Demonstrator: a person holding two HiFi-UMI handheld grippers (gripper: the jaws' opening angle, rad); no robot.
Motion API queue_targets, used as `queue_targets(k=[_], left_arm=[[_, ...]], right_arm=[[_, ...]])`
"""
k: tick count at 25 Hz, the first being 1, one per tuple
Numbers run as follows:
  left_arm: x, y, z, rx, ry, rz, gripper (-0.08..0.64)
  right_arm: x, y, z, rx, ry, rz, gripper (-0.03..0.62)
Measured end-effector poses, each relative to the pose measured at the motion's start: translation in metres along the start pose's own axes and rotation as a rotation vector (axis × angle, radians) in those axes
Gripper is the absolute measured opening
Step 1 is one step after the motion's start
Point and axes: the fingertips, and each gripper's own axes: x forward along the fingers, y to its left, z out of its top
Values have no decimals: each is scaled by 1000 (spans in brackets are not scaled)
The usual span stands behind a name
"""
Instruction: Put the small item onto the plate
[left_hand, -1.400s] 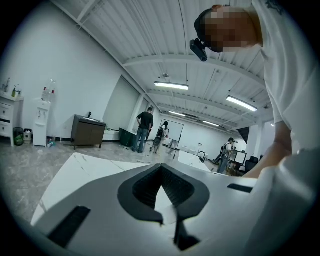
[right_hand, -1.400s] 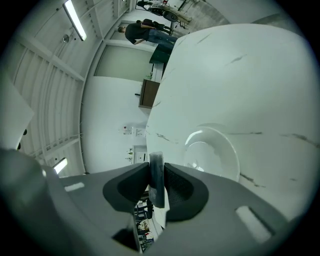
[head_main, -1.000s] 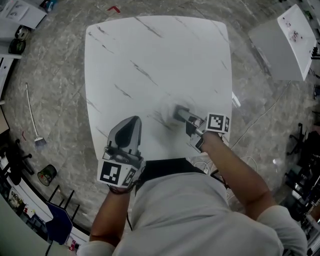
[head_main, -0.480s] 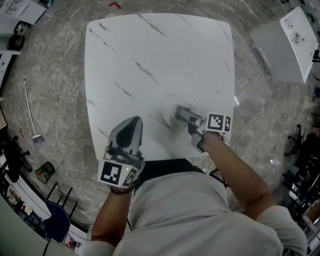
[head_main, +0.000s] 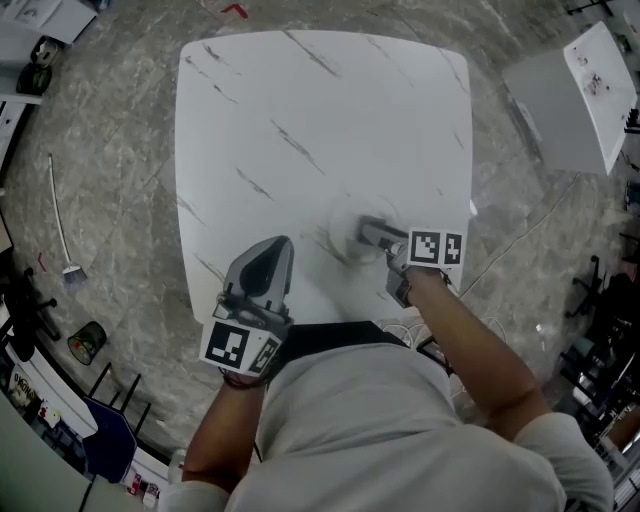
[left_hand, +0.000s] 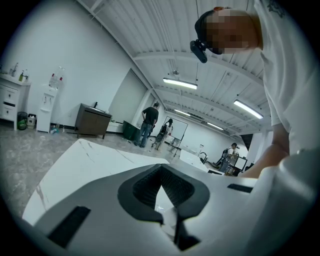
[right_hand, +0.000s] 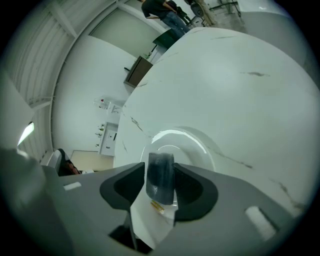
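Note:
A small dark cylindrical item (right_hand: 160, 176) stands upright between the jaws of my right gripper (right_hand: 161, 187), which are opening; both pads still look to be touching it. It hangs just over the near rim of a white plate (right_hand: 196, 145). In the head view the plate (head_main: 340, 222) lies on the white marble table (head_main: 300, 100) near its front right, with my right gripper (head_main: 368, 233) over its right side. My left gripper (head_main: 277, 245) rests at the table's front edge, left of the plate, shut with nothing in it (left_hand: 165, 212).
The marble table fills most of the head view, with grey stone floor around it. A second white table (head_main: 575, 85) stands at the upper right. Cables lie on the floor by the right front corner. People stand far off in the room.
The view has shifted slightly; my right gripper has crept a little down and right over the plate. The left gripper has held its place.

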Motion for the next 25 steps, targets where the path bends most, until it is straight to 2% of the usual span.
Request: queue_targets(k=[5,11,14,18,20,25], left_arm=[[3,3,4,1,4,-7,6],[4,3,10,2,0,-11,6],[4,-1,15,9,-7,-17,6],[3,-13,23,20,-18,-25,6],[1,-25,27,23,-20,-32,6],[-9,-67,43,45,-31,-48,6]], right_arm=[[-3,-9,2,-108,16,-124,195],[-10,-13,4,-135,12,-167,198],[-17,-10,8,-130,-10,-163,198],[-34,3,18,-169,-54,-147,198],[-49,14,22,-230,-87,-139,196],[-104,59,25,-496,-181,-109,146]])
